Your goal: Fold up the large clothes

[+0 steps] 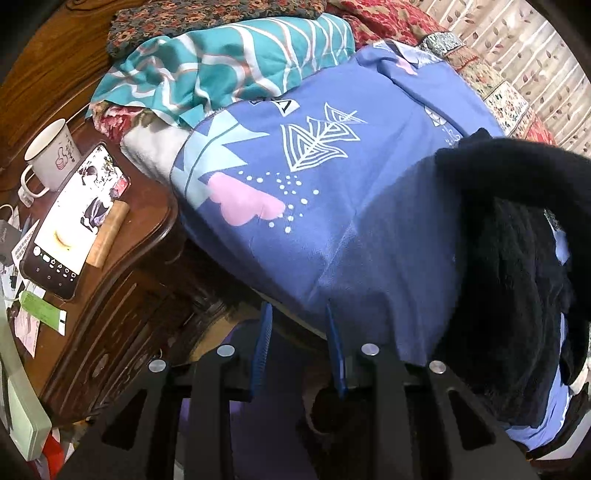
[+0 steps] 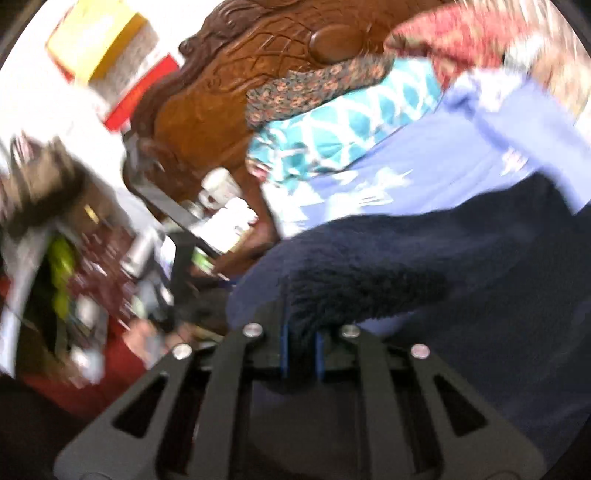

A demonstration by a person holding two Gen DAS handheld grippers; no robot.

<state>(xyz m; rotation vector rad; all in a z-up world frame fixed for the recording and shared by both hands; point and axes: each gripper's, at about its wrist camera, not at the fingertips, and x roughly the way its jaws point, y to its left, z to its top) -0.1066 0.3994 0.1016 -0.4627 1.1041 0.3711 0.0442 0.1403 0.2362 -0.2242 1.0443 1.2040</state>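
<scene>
A dark navy fleece garment [image 1: 517, 266] lies on the blue patterned bed sheet [image 1: 332, 192] at the right of the left wrist view. My left gripper [image 1: 299, 317] is open and empty at the bed's near edge, left of the garment. In the blurred right wrist view my right gripper [image 2: 302, 343] is shut on a fold of the fleece garment [image 2: 406, 266], which bulges out between the blue pads [image 2: 320, 354] and stretches off to the right over the sheet [image 2: 424, 158].
A wooden nightstand [image 1: 140, 236] at the left carries a lit phone [image 1: 70, 221], a white mug [image 1: 51, 155] and papers. A teal patterned blanket [image 1: 221, 70] and red floral bedding [image 1: 388, 22] lie at the bed's head. A carved wooden headboard [image 2: 258, 66] stands behind.
</scene>
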